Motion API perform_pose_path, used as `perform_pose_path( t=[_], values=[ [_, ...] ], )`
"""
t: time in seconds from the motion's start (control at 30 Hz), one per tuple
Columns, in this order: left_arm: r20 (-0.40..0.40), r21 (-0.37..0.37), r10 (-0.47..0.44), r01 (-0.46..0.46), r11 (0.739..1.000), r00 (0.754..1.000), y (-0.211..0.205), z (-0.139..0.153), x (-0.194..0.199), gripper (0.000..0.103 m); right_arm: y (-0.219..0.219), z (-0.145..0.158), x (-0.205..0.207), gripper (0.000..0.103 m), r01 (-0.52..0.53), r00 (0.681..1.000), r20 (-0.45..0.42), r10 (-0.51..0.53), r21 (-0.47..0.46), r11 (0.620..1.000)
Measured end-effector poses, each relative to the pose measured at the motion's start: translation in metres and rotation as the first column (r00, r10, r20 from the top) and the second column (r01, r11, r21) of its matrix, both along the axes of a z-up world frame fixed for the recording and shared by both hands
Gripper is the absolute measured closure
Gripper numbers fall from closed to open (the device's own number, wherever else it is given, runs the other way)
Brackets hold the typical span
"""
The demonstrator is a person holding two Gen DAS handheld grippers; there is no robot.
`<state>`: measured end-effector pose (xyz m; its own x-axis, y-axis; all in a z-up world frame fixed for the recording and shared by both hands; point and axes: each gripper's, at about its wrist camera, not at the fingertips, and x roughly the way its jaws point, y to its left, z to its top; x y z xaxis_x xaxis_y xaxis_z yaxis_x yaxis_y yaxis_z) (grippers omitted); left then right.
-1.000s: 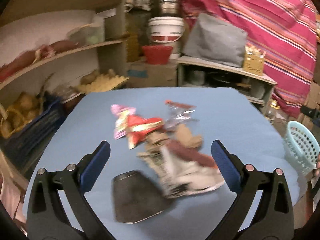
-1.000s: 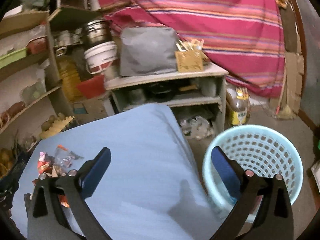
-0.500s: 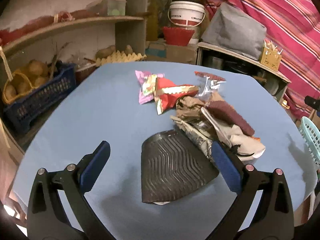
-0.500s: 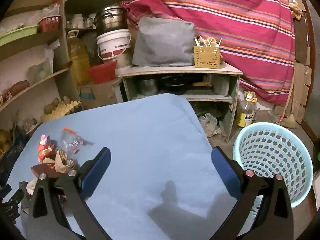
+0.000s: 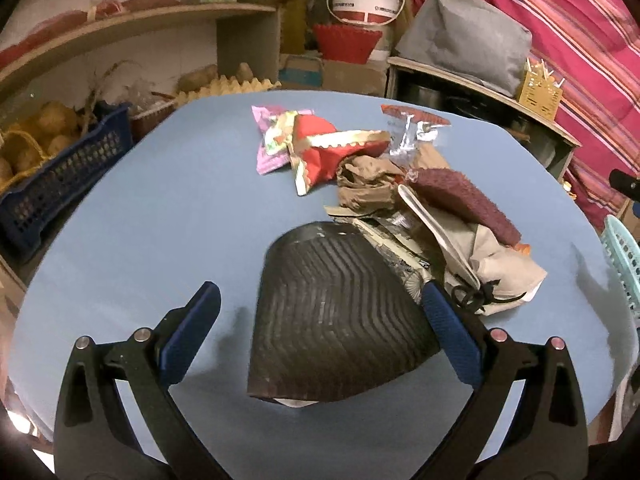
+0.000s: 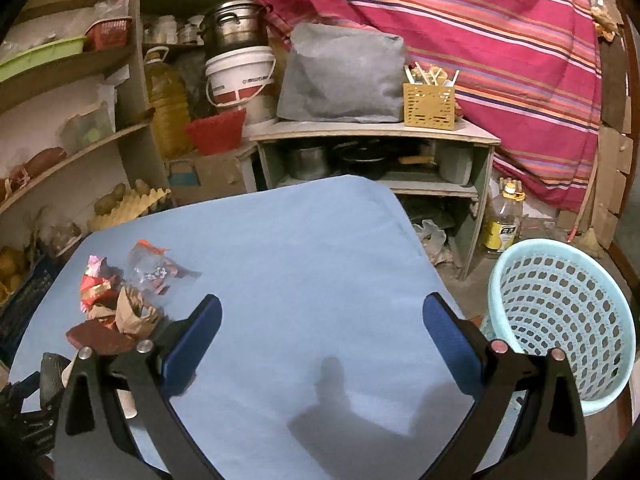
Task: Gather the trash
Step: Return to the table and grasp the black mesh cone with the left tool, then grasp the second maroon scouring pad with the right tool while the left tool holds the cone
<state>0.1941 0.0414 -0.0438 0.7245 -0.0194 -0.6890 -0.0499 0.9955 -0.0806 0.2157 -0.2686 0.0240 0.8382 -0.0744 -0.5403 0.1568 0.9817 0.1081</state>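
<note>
A pile of trash lies on the blue table (image 5: 160, 208). Nearest is a flattened dark ribbed paper cup (image 5: 336, 316); my left gripper (image 5: 320, 312) stands open with the cup between its fingers, not gripped. Behind it lie crumpled brown paper (image 5: 366, 188), a maroon scrub pad (image 5: 464, 200), a red wrapper (image 5: 324, 152), a pink wrapper (image 5: 268, 140) and a clear silvery wrapper (image 5: 408, 132). My right gripper (image 6: 320, 320) hangs open over bare table, the pile (image 6: 116, 304) to its left. A light-blue perforated basket (image 6: 560, 312) stands on the floor at the right.
Shelves with potatoes and a dark blue crate (image 5: 52, 184) line the left. Behind the table stand a low shelf unit (image 6: 372, 152), a white bucket (image 6: 240, 76), a red bowl (image 6: 216, 130) and an oil bottle (image 6: 502, 224). A striped cloth hangs at the back right.
My left gripper has come down and closer, so the dark cup now sits between its open fingers. My right gripper has swung left and lifted slightly; the basket has shifted toward the right edge.
</note>
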Motion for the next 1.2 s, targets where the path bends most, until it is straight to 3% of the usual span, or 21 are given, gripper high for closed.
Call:
perform_pose_path(
  t=[0.1, 0.27, 0.63, 0.8, 1.0, 1.1, 1.2],
  values=[
    [-0.032, -0.038, -0.046, 0.045, 0.998, 0.998, -0.001, -0.004, 0.003, 0.023, 0.008, -0.001, 0.002, 0.005, -0.018, 1.000, -0.005, 0.018, 0.001, 1.000],
    [-0.020, -0.052, -0.073, 0.072, 0.996, 0.997, 0.004, 0.000, 0.000, 0.029, 0.033, -0.004, 0.006, 0.005, -0.074, 0.997, -0.013, 0.074, 0.003, 0.997],
    [0.039, 0.072, -0.041, 0.038, 0.997, 0.998, 0.046, 0.035, 0.019, 0.029, 0.113, -0.019, 0.005, 0.005, -0.264, 0.964, -0.058, 0.261, -0.057, 0.963],
    [0.066, 0.021, -0.027, 0.025, 0.999, 0.997, 0.069, 0.050, 0.044, 0.029, 0.145, -0.027, -0.002, 0.005, -0.338, 0.940, -0.086, 0.331, -0.091, 0.937],
    [0.108, 0.083, -0.030, 0.021, 0.996, 0.994, 0.085, 0.053, 0.061, 0.029, 0.166, -0.040, -0.005, 0.005, -0.370, 0.926, -0.126, 0.356, -0.115, 0.922],
    [0.070, 0.044, -0.007, 0.003, 0.999, 0.998, 0.096, 0.044, 0.062, 0.029, 0.172, -0.045, -0.004, 0.005, -0.370, 0.926, -0.138, 0.353, -0.138, 0.919],
    [0.067, 0.074, -0.003, -0.002, 0.997, 0.998, 0.097, 0.041, 0.058, 0.029, 0.178, -0.046, 0.003, 0.005, -0.362, 0.929, -0.150, 0.339, -0.178, 0.915]
  ],
)
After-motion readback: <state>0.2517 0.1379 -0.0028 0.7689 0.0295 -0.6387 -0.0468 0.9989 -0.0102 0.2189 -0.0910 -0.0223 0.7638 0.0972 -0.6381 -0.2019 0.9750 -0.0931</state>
